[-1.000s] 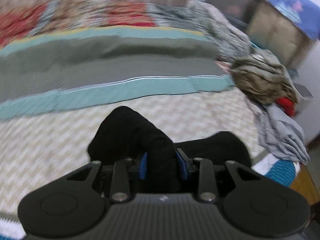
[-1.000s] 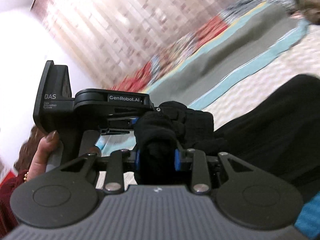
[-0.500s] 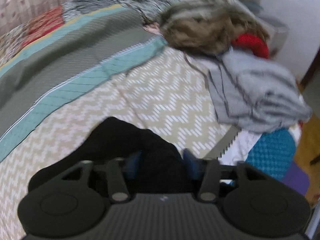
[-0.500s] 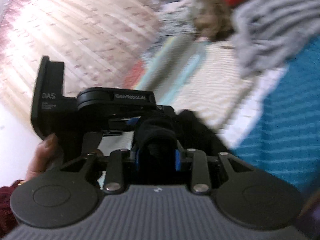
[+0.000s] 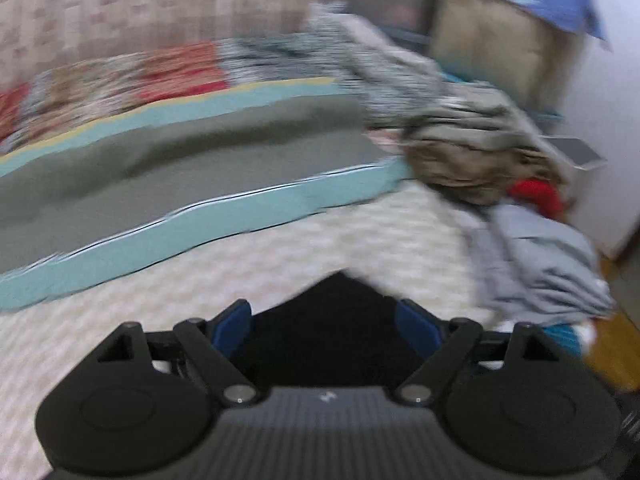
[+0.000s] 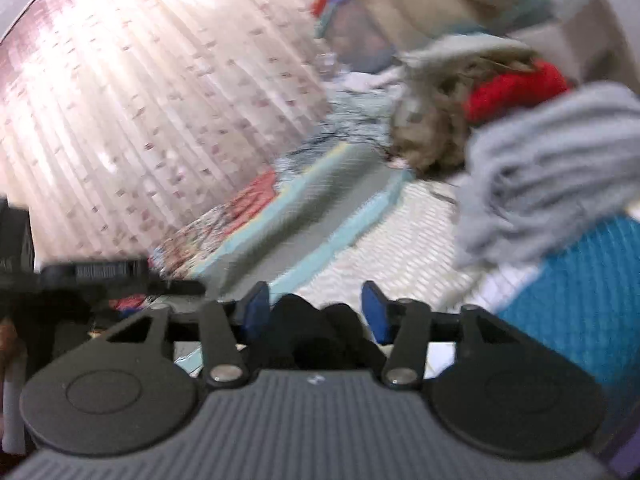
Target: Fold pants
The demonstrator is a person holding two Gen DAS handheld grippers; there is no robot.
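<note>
Black pants (image 5: 332, 320) lie low in the frame on the bed (image 5: 360, 240), between the spread blue pads of the left gripper (image 5: 326, 322), which has let go. Right gripper (image 6: 316, 312) gapes too, pants (image 6: 316, 328) bunched between. Grey clothes (image 5: 536, 264) sit at right.

— We see black pants (image 5: 336, 320) on a cream zigzag bedspread (image 5: 240, 280) with teal and grey bands.
— And we note blue pads (image 6: 256, 312) on black fingers, a grey garment (image 6: 552, 168), and a red one (image 6: 516, 88).
</note>
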